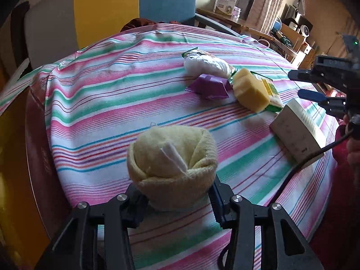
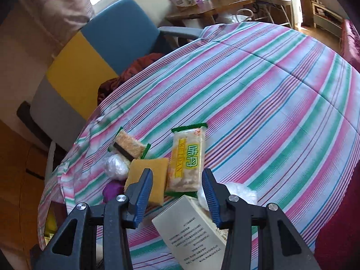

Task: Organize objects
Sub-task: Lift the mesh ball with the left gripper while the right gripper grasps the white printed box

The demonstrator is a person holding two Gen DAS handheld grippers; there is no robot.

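In the left wrist view, the left claw (image 1: 174, 200) at the bottom centre was clenched on a rolled pale yellow towel (image 1: 172, 157), its jaws pressing the roll's lower end from both sides above the striped cloth (image 1: 101, 103) covering the worktop. Toward the upper right of that frame lay a loose cluster: a clear plastic bag (image 1: 205, 65), a purple wrapper (image 1: 210, 85) touching it, a yellow sponge (image 1: 250, 92) just beside, and a white box (image 1: 297, 132) tilted near the right edge. What the bag or the box contained could not be told.

In the right wrist view, the right claw (image 2: 177, 195) hung released at the lower centre, jaws spread apart above the box's printed face, gripping nothing. Just above it lay a green-edged snack packet (image 2: 187, 159), with a second wrapped snack bar (image 2: 129, 145) to the left.
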